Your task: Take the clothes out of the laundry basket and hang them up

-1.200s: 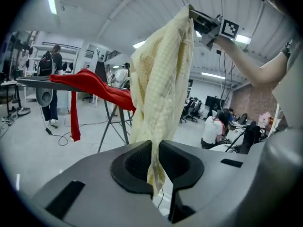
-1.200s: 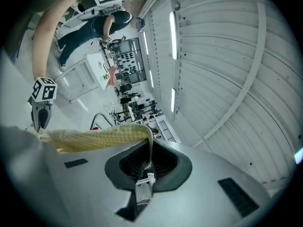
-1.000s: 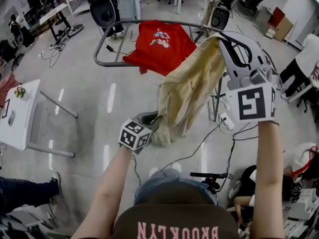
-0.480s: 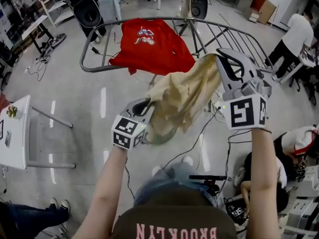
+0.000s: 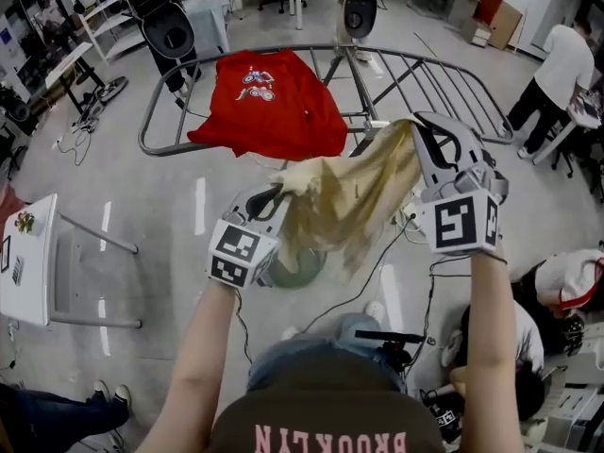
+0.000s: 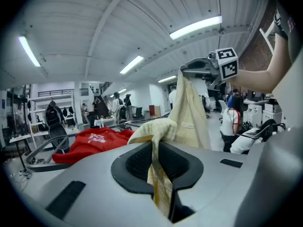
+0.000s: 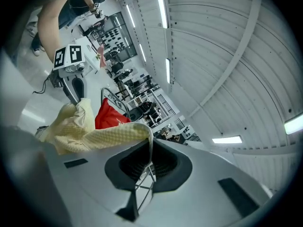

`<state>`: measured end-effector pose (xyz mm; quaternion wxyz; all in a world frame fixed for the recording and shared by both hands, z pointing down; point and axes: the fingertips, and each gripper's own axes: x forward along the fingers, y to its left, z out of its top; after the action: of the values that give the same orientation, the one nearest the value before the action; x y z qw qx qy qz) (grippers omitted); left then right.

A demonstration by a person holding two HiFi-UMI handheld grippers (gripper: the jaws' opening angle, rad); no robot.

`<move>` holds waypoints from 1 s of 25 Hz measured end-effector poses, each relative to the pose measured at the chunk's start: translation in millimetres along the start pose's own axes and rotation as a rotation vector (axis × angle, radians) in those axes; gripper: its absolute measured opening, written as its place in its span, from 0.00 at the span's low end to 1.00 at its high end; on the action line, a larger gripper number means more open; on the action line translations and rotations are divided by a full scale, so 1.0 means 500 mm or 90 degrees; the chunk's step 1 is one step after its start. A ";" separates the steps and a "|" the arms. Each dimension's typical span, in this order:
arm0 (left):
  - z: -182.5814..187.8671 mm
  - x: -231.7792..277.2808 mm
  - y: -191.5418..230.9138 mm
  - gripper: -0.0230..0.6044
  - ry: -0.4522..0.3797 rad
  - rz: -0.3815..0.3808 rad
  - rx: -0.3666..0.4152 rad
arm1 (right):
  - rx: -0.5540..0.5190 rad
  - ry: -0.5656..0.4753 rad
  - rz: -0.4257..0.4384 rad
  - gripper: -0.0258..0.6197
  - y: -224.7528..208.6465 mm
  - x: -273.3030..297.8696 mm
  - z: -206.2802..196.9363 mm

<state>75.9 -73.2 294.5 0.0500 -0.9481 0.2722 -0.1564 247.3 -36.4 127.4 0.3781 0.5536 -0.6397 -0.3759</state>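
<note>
red shirt (image 5: pixel 269 102) covers the rack's (image 5: pixel 368 50) left; right rails free.

One shirt (image 5: pixel 269 102), one cloth (image 5: pixel 344 201), one rack (image 5: pixel 377 53)

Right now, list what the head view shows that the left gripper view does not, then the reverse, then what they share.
Head view only: the white table at left, the person's left forearm and most of the drying rack frame. Left gripper view only: the ceiling lights and, close up, the left claw shut on a fold of the yellow cloth. Both: the red T-shirt draped over the rack, and the right claw gripping the cloth's other end.
</note>
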 end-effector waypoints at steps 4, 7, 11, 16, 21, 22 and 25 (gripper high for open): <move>0.023 0.046 -0.023 0.09 0.012 0.043 -0.010 | 0.014 -0.005 0.003 0.04 -0.031 -0.013 -0.093; 0.029 0.069 -0.038 0.09 0.023 0.070 -0.017 | 0.025 -0.001 -0.007 0.04 -0.062 -0.021 -0.169; 0.041 0.100 -0.057 0.09 0.024 0.097 -0.031 | 0.025 0.025 -0.030 0.04 -0.113 -0.030 -0.287; 0.076 0.171 -0.092 0.09 0.022 0.130 -0.026 | 0.055 0.053 -0.052 0.04 -0.179 -0.051 -0.426; 0.127 0.242 -0.113 0.09 0.004 0.158 -0.026 | 0.039 0.087 -0.062 0.04 -0.231 -0.072 -0.538; 0.138 0.256 -0.116 0.09 -0.002 0.161 -0.028 | 0.033 0.095 -0.063 0.04 -0.237 -0.076 -0.561; 0.170 0.290 -0.127 0.09 -0.019 0.161 -0.032 | -0.001 0.128 -0.064 0.04 -0.250 -0.088 -0.629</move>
<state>251.7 -95.6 264.7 0.0496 -0.9096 0.3923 -0.1279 587.7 -25.2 147.6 0.4214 0.6194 -0.5699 -0.3374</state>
